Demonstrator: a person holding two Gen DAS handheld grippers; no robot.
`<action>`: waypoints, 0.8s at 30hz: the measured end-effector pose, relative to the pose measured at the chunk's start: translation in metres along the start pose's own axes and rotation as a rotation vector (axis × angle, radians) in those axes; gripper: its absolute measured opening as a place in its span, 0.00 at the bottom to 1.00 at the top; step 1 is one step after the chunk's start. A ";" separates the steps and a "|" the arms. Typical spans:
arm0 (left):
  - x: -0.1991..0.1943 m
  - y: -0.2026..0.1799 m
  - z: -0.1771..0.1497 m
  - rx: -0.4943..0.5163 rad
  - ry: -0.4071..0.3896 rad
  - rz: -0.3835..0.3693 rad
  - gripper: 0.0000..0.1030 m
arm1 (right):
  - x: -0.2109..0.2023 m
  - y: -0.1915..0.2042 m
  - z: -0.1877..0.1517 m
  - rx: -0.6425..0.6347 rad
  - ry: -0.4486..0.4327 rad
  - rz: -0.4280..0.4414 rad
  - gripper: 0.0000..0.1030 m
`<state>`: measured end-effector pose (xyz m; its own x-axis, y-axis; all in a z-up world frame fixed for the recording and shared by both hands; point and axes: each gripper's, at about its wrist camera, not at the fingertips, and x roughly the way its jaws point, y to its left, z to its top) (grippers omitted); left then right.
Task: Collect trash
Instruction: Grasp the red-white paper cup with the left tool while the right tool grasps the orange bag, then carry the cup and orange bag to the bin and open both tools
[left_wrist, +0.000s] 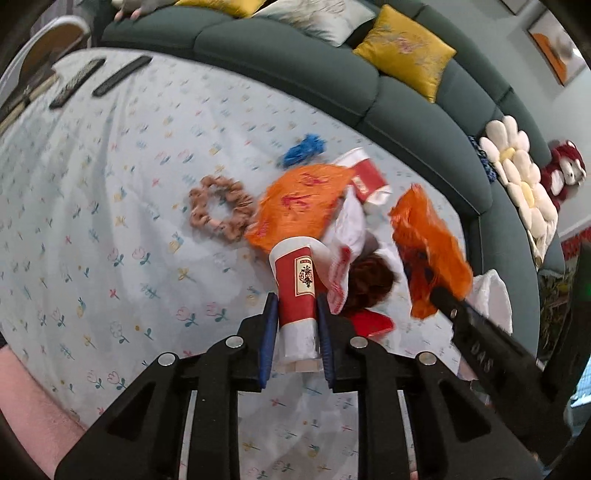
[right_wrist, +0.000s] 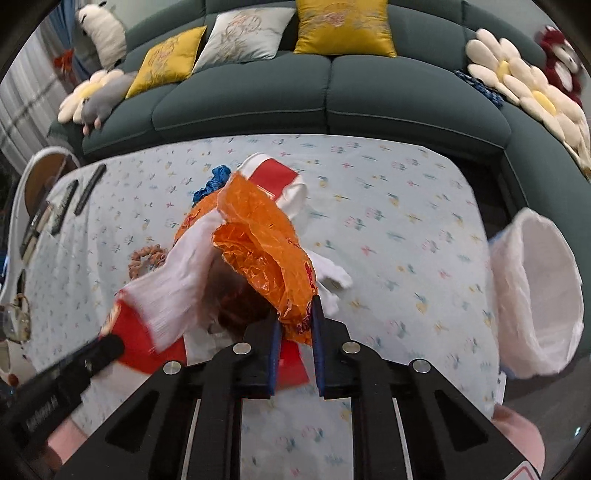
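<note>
We hold the red-and-white paper cup (left_wrist: 295, 291) clenched in left tongs (left_wrist: 295, 325); right tongs (right_wrist: 297, 325) pinch crumpled orange plastic bag (right_wrist: 266, 251), lifted for the white-lined bin (right_wrist: 535, 291) at three o'clock.

red-white cup (left_wrist: 297, 295), orange wrapper (right_wrist: 266, 251), floral tablecloth (left_wrist: 110, 221)

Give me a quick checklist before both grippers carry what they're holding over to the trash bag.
1. Left gripper clamped on the red paper cup: ok.
2. Right gripper clamped on the orange wrapper: ok.
3. White-lined bin open at the table's right edge: ok.
4. Cup empty: cannot tell.
5. Trash left on the tablecloth, including a second cup: not ok.
</note>
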<state>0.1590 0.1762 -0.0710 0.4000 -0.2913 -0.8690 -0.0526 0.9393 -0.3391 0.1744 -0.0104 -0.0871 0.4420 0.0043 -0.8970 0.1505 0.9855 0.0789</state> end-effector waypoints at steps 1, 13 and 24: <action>-0.003 -0.006 -0.001 0.011 -0.005 -0.004 0.20 | -0.005 -0.005 -0.004 0.011 -0.004 0.005 0.13; -0.030 -0.104 -0.023 0.202 -0.063 -0.052 0.20 | -0.076 -0.070 -0.036 0.110 -0.124 0.024 0.13; -0.041 -0.198 -0.048 0.354 -0.089 -0.118 0.20 | -0.123 -0.149 -0.048 0.245 -0.229 0.009 0.13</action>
<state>0.1091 -0.0067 0.0142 0.4635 -0.3993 -0.7910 0.3117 0.9091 -0.2763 0.0551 -0.1494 -0.0093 0.6275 -0.0533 -0.7768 0.3419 0.9152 0.2134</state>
